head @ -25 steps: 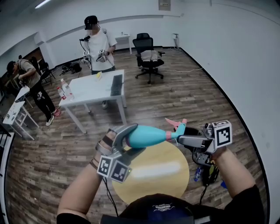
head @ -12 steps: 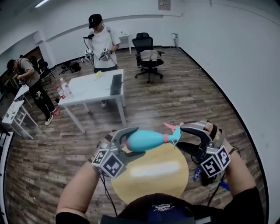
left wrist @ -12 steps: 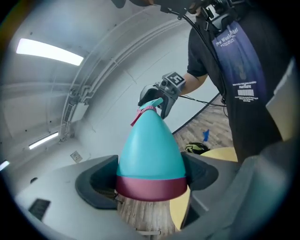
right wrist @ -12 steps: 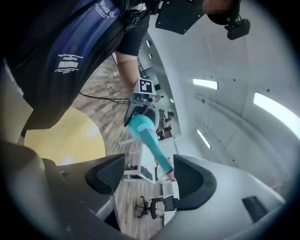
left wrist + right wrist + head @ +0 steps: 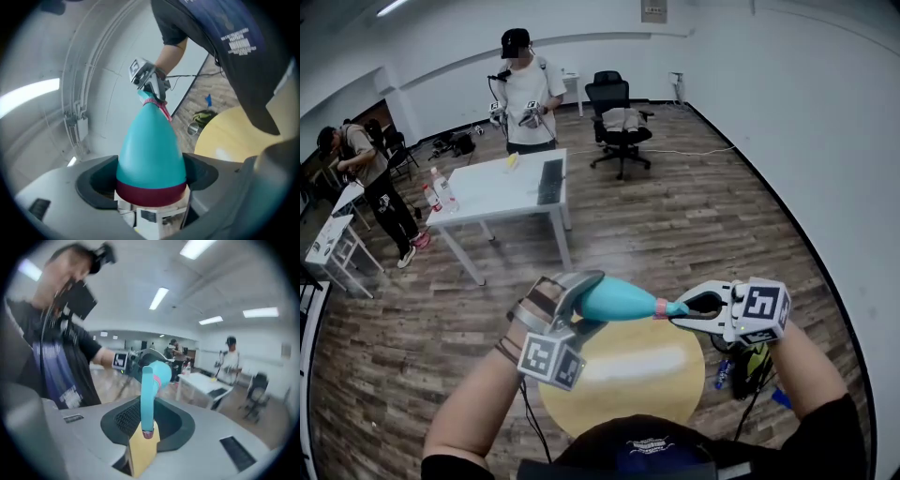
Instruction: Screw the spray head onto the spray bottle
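Note:
In the head view a teal spray bottle [image 5: 623,300] lies level above the round yellow table [image 5: 628,375]. My left gripper [image 5: 586,302] is shut on its wide base. The teal spray head [image 5: 671,307] sits on the bottle's neck, above a pink collar. My right gripper [image 5: 681,313] has just been closing, and its jaws are now shut on that head. In the left gripper view the bottle [image 5: 150,150] fills the space between the jaws of my left gripper [image 5: 150,180], and the right gripper [image 5: 149,82] is at its far tip. The right gripper view shows the spray head [image 5: 147,394] between that gripper's [image 5: 147,420] pads.
A white table [image 5: 502,192] with a keyboard and bottles stands further out. A person [image 5: 525,94] holding grippers stands behind it, and another person [image 5: 366,169] bends at the left. An office chair [image 5: 619,122] is at the back. Small items [image 5: 741,370] lie on the floor by the round table.
The right gripper has rolled, so its marker cube now faces up, and its jaws have closed on the spray head. The pink trigger no longer sticks up. The left gripper has rolled slightly.

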A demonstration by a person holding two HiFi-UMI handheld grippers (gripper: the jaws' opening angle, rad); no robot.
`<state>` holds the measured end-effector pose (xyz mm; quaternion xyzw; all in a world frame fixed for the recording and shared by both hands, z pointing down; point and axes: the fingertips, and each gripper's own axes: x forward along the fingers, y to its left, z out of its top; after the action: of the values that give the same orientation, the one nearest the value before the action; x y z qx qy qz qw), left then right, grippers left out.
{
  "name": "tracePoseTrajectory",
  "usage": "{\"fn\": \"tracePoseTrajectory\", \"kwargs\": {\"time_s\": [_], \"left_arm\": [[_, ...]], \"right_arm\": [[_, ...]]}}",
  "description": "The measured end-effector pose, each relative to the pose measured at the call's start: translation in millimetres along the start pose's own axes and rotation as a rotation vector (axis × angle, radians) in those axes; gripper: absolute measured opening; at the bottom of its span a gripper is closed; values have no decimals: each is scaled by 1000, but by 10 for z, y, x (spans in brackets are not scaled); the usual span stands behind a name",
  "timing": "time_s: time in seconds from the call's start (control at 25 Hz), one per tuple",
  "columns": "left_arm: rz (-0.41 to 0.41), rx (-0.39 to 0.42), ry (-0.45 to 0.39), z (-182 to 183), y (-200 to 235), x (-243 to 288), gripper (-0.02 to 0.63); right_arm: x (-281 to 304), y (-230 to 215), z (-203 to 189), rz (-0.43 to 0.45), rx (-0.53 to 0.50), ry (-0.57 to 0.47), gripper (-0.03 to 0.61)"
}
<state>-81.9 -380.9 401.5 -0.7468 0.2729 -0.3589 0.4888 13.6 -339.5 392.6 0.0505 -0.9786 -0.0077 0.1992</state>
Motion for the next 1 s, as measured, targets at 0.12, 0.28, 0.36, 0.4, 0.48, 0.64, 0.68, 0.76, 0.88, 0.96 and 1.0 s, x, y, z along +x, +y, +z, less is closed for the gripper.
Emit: {"fn": "tracePoseTrajectory", "kwargs": {"time_s": [0.12,0.28,0.36,0.4,0.48,0.64,0.68,0.76,0.88,0.96,1.0], "left_arm": [[118,187,43,60,140,1,451],[183,297,69,112,157,-28,451],[153,178,71,28,98,-41,451],[128,83,66,-22,62,-46,451],[77,-88,46,-97,0,-59,451],[-35,-282,-38,-71,-51,-70,451],[-74,-321,-73,-40,-57,-86,452],[-146,-387,-133,-11,-67,-130,453],[-224,-415,-196,-50,-150,-139,453],[-264,-403,-219,-32,-230,-104,453],[-283,-399,-226,5,-266,-92,453]], "right_arm": [[6,41,66,269,550,-136,94],[25,84,79,466,928,-299,94],[14,35,79,383,893,-342,103],[-8,-6,107,332,870,-367,135],[-70,-64,206,245,762,-384,321],[-373,-87,443,123,456,-396,446],[-479,-70,524,98,357,-411,456],[-625,24,687,22,77,-411,456],[-513,107,558,-225,-580,-114,437],[-298,17,190,-337,-1009,209,423],[-198,20,63,-344,-1146,293,422]]}}
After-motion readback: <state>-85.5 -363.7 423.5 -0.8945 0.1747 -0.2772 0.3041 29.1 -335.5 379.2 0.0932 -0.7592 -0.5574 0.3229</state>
